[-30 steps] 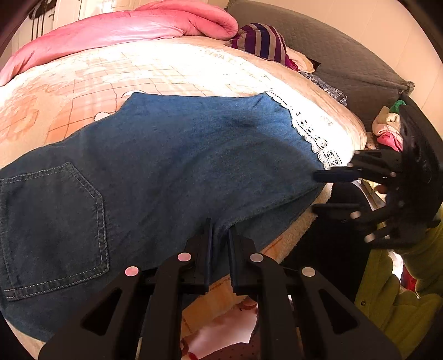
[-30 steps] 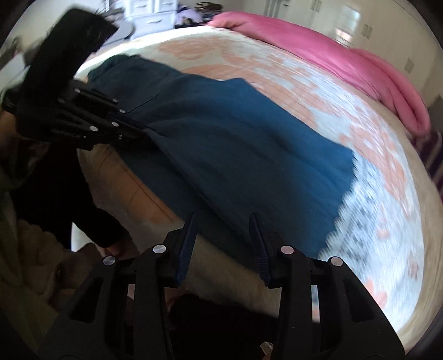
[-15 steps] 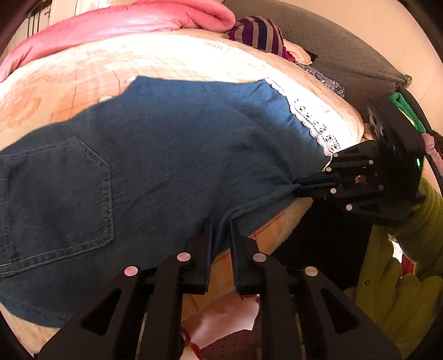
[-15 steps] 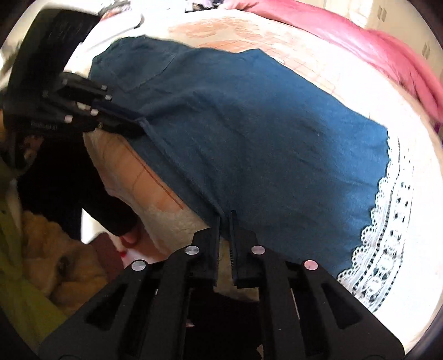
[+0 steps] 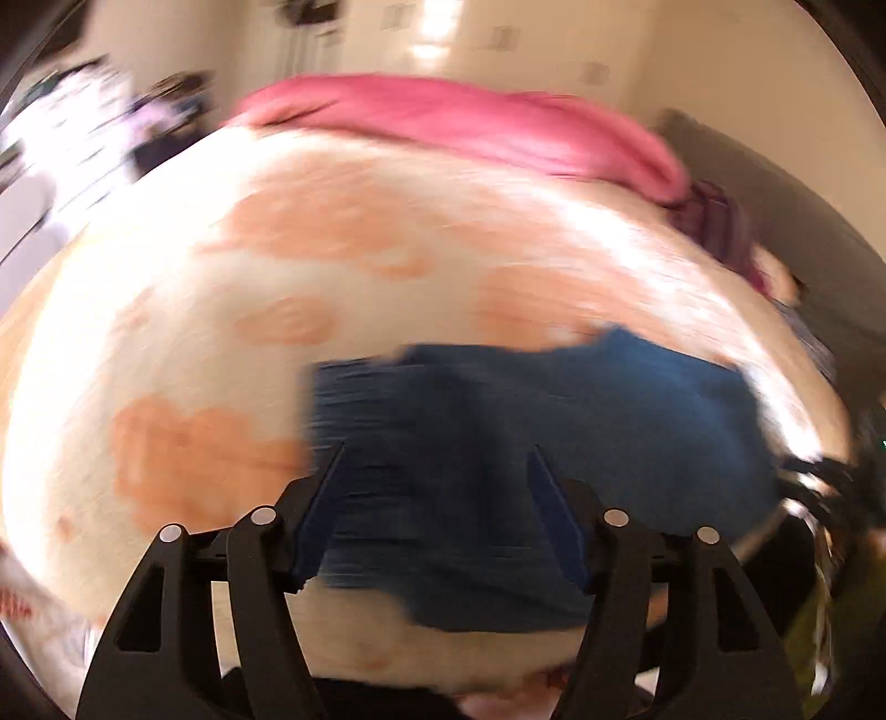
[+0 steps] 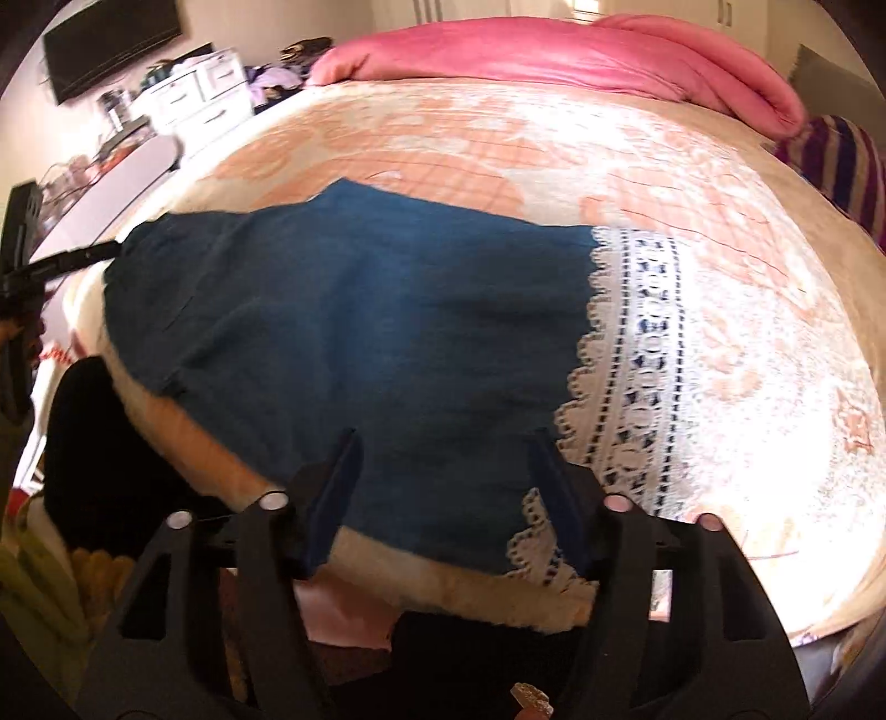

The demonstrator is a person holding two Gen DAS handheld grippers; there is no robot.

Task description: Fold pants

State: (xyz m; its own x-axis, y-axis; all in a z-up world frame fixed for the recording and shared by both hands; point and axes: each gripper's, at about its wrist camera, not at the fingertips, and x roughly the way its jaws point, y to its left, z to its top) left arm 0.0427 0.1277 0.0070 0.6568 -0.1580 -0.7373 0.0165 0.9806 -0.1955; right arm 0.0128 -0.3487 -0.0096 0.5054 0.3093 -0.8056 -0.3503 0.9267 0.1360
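Note:
The blue denim pants (image 6: 354,332) lie flat on the bed near its front edge, with a white lace hem (image 6: 637,354) at the right end. My right gripper (image 6: 446,459) is open and empty, just above the cloth's near edge. My left gripper (image 5: 437,471) is open and empty above the pants (image 5: 554,443); that view is blurred by motion. The left gripper also shows at the far left of the right wrist view (image 6: 33,260), beside the pants' left end.
A peach patterned bedspread (image 6: 554,144) covers the bed. A pink duvet (image 6: 554,55) lies along the far side, a striped cloth (image 6: 836,160) at far right. White drawers (image 6: 194,99) and a wall TV (image 6: 111,39) stand at the back left.
Both grippers were shut on the pants' near edge half a second ago; both are open now and the cloth lies released. The left gripper has swung quickly, blurring its view.

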